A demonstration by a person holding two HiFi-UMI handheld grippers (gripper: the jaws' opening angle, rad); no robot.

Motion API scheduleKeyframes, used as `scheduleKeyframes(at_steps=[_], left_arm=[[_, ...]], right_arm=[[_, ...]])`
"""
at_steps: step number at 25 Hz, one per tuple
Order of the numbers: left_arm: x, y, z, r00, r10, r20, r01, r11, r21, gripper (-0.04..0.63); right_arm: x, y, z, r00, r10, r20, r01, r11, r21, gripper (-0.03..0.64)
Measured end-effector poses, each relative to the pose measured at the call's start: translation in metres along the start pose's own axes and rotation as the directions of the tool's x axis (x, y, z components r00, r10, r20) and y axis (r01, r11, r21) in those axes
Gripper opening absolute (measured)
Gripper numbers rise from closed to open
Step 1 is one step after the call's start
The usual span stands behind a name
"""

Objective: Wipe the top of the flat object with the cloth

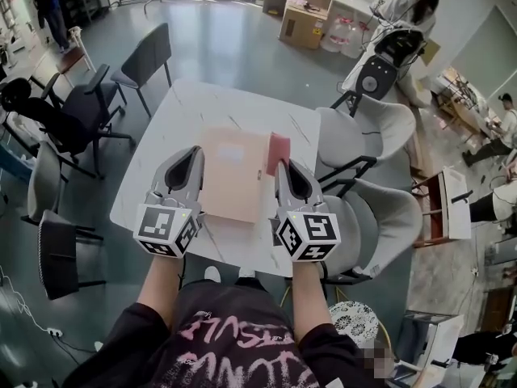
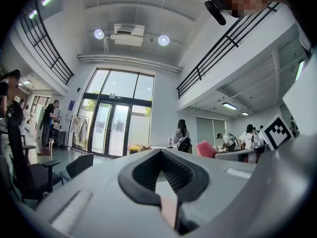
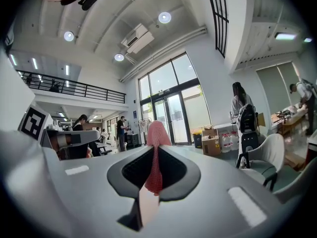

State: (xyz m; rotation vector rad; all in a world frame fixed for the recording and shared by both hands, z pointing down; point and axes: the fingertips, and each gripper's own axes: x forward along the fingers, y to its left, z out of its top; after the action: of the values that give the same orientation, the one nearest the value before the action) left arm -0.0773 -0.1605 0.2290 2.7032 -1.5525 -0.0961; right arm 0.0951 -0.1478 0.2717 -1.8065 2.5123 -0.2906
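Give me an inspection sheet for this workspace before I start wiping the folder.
Surface: white table, lightly veined.
Job's things: flat beige folder lying on the table; pink cloth at its right edge.
Clutter: nothing seen.
Grippers: left gripper shut, empty, at the folder's left edge; right gripper shut on the cloth.
Cables: one thin cable on the floor, lower left.
Surroundings: chairs around the table; cardboard boxes and people beyond.
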Motion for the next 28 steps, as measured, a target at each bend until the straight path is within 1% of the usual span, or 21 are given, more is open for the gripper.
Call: scheduleKeyframes(at_steps=[5,20,28], left_arm=[[0.0,0.001,0.009,1.0,-0.003,0.019,0.003,1.0,0.018,0.0],[-0.002,0.007,0.025,0.999,0.001,0.051,-0.002,0.999,0.035,0.0],[-0.002,0.011,0.025,0.999,-0.003,0.052,0.001,0.999,0.037,0.0]], right_arm=[[-0.001,0.0,0.007,1.0,0.003,0.017,-0.002,1.0,-0.011,0.044],[-0.001,0.007,0.012,0.999,0.012,0.031,-0.012,1.0,-0.016,0.044],[0.002,0.007,0.013,0.999,0.012,0.035,-0.012,1.0,-0.009,0.043]])
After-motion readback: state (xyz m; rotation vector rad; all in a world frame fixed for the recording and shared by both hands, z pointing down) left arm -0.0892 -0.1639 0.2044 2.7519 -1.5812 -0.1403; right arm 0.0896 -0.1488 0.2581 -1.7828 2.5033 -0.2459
